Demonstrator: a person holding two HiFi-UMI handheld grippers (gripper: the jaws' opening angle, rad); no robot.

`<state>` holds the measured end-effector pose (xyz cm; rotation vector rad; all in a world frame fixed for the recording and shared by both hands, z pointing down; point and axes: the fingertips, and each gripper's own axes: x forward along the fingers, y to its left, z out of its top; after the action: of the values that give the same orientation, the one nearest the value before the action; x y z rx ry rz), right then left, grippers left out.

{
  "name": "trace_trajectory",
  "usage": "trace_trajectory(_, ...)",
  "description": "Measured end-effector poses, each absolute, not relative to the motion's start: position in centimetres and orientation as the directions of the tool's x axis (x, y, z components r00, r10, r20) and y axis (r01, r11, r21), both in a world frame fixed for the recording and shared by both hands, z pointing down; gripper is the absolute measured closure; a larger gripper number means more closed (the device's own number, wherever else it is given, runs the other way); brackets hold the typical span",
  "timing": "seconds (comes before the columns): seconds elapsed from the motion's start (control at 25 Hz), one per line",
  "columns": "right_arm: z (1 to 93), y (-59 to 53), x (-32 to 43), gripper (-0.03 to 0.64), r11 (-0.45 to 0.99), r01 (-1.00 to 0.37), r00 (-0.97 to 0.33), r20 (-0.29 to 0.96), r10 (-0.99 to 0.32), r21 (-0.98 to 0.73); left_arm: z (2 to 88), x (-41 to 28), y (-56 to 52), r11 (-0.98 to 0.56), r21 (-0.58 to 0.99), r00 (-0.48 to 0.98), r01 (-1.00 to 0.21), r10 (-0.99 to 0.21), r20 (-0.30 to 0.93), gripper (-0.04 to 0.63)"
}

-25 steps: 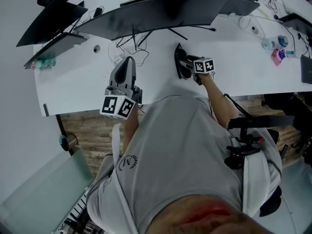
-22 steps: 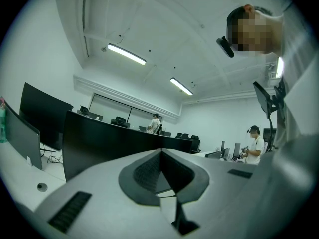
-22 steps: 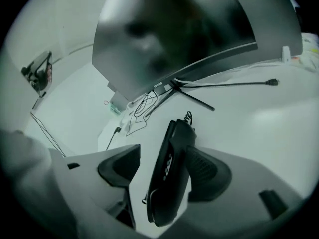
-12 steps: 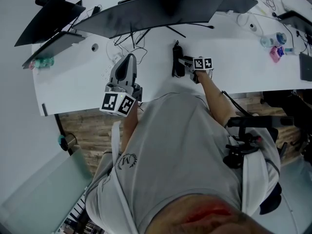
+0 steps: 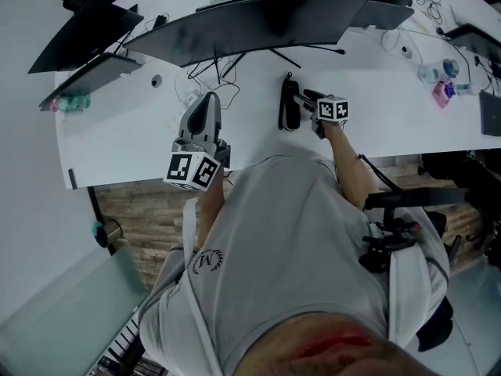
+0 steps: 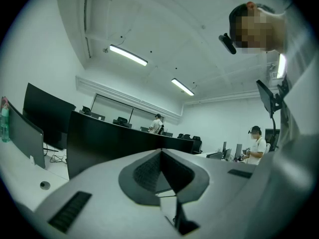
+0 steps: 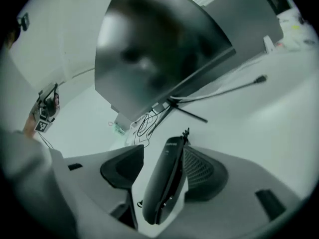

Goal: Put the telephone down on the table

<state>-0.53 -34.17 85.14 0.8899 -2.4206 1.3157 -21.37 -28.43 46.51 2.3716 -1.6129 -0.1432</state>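
The black telephone handset [image 5: 290, 104] lies lengthwise on the white table [image 5: 117, 131], just below the curved monitor's stand. In the right gripper view the telephone [image 7: 167, 183] sits between the jaws of my right gripper [image 7: 162, 151]. It leans on the right pad [image 7: 199, 168], and a strip of table shows between it and the left pad [image 7: 122, 166]. In the head view my right gripper [image 5: 301, 99] reaches the handset from its right. My left gripper [image 5: 207, 99] is held over the table left of the handset. Its jaws [image 6: 160, 153] are shut with nothing between them.
A wide curved monitor [image 5: 266, 22] spans the back of the table, with loose cables [image 5: 215, 73] under it. Two more dark screens [image 5: 86, 30] stand at the far left. A bottle [image 5: 438, 69] and a pink object [image 5: 445, 92] lie at the far right. Other people work in the room.
The handset has turned from a broad, tilted shape to a narrow one lying straight on the table. My right gripper has shifted slightly right. The left gripper has barely moved.
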Motion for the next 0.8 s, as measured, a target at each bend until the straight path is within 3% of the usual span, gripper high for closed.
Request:
trace_trajectory(0.28,73.4,-38.0,0.1,0.381,0.518,-0.681,-0.728,0.397,-0.559,-0.517,46.3,-20.3,-28.6,-0.366,0.243,0.386,-0.898,-0.922,0.04,0.584)
trace_trajectory(0.52,59.0,-38.5,0.6,0.382,0.61,-0.707,-0.7,0.224,-0.678,-0.358,44.6,-18.9,-28.5,-0.429,0.239,0.434,-0.871,-0.9,-0.035,0.584)
trace_trajectory(0.8,44.9,-36.6,2.5,0.382,0.616,-0.764,-0.629,0.01,-0.777,-0.19,42.0,-17.0,-28.8,-0.497,0.157,0.486,-0.854,-0.868,-0.104,0.584)
